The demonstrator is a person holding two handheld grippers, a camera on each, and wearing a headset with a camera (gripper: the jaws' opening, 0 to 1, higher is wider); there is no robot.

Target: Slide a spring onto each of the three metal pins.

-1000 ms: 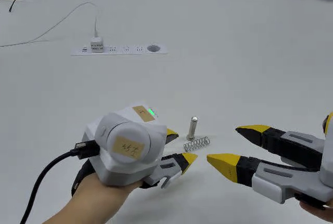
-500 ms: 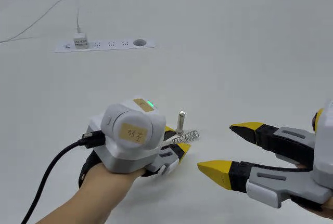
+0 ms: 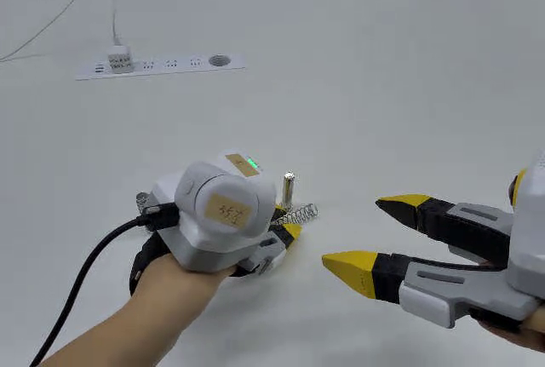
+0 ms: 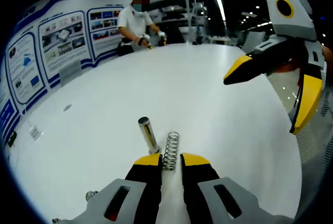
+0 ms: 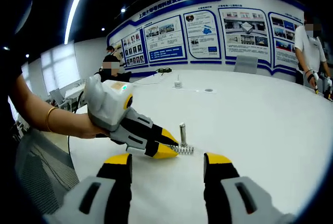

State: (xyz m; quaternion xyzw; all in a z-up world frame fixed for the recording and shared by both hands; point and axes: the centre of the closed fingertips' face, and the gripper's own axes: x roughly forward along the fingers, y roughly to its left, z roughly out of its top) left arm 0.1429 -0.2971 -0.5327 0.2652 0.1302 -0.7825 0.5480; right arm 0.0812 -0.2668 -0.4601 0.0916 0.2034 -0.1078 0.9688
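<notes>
Left hand-held gripper pinches the near end of the spring. Spring axis runs straight out from its jaws, roughly flat to the counter. Pin stands upright just beside the spring, on its left. Right hand-held gripper is spread, well apart.

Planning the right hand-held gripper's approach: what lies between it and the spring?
Only bare white table between the right hand-held gripper and the spring, seen in the head view.
</notes>
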